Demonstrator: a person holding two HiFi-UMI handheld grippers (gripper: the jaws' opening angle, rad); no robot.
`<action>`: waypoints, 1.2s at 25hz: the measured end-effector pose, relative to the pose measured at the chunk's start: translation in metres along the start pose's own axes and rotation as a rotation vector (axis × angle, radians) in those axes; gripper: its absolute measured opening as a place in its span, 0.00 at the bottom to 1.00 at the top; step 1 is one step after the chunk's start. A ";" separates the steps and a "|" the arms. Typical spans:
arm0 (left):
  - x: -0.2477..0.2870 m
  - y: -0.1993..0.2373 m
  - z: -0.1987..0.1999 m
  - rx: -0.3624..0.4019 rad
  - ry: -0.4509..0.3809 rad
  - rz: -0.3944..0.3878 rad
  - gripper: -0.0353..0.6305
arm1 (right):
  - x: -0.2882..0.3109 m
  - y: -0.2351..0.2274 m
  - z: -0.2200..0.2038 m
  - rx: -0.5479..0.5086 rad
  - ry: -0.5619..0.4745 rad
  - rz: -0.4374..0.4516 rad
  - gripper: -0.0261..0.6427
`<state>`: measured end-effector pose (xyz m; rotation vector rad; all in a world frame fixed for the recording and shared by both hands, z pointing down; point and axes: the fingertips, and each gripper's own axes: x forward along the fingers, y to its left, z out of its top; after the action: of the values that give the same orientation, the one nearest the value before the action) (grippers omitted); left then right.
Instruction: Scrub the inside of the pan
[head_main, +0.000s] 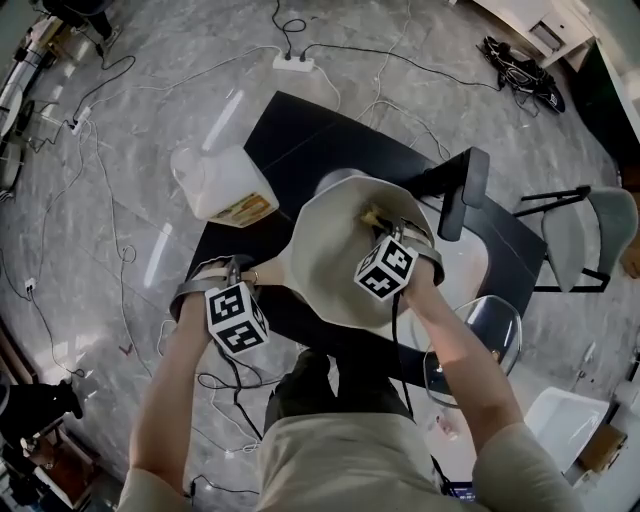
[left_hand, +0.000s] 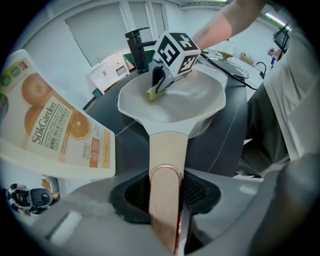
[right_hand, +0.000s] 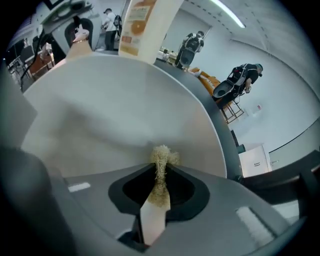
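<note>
A white pan (head_main: 335, 255) rests tilted over the black table (head_main: 310, 125). Its beige handle (left_hand: 167, 147) with a copper end runs between the jaws of my left gripper (left_hand: 167, 197), which is shut on it. In the head view my left gripper (head_main: 240, 278) is at the pan's left. My right gripper (head_main: 388, 245) reaches into the pan and is shut on a small scrub brush (right_hand: 161, 165). Its pale bristles touch the pan's inner wall (right_hand: 110, 115). The left gripper view shows the brush (left_hand: 152, 94) low in the pan (left_hand: 195, 100).
A large plastic juice jug (head_main: 222, 185) with an orange label (left_hand: 50, 125) lies left of the pan. A black faucet-like post (head_main: 462, 190) stands behind the pan. A glass lid (head_main: 482, 335) lies at the right, a grey chair (head_main: 590, 230) beyond. Cables cross the floor.
</note>
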<state>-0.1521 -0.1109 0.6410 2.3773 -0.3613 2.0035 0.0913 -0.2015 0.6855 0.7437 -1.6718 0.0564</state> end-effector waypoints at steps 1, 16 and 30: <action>0.000 0.000 -0.001 -0.002 0.000 -0.001 0.28 | -0.003 0.002 -0.008 -0.011 0.031 0.010 0.14; 0.001 -0.004 0.001 -0.013 0.007 -0.019 0.28 | -0.073 0.134 -0.033 0.002 0.154 0.597 0.14; 0.000 0.000 0.002 -0.022 -0.016 -0.010 0.28 | -0.022 0.064 0.073 0.329 -0.237 0.390 0.14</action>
<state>-0.1497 -0.1110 0.6401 2.3791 -0.3685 1.9664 -0.0028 -0.1723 0.6701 0.6746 -2.0444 0.5471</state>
